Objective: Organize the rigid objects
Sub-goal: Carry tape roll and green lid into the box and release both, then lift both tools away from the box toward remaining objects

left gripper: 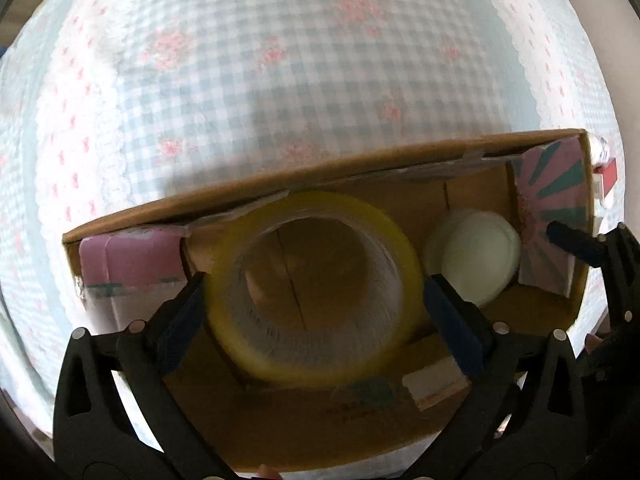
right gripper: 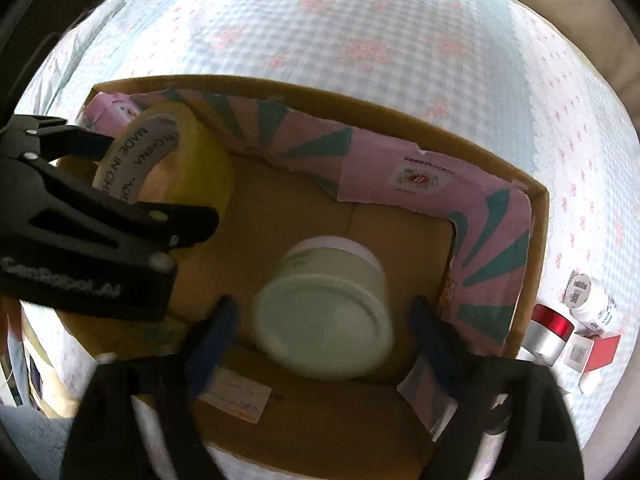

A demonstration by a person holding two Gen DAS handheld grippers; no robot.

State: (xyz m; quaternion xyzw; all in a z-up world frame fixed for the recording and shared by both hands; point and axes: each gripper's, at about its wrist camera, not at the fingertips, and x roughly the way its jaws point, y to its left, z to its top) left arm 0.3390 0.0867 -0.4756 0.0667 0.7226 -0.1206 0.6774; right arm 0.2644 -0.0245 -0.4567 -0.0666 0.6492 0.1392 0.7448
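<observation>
Inside the cardboard box (right gripper: 536, 216), the left gripper (left gripper: 316, 308) stands spread around the tape roll (left gripper: 316, 288); the right gripper (right gripper: 320, 336) stands spread around the white jar (right gripper: 332, 312). Lift both straight up, clear of the box walls, without nudging either item.

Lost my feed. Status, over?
Both tongs open, left, right. Tape roll and white jar inside cardboard box. Nothing blocking.
</observation>
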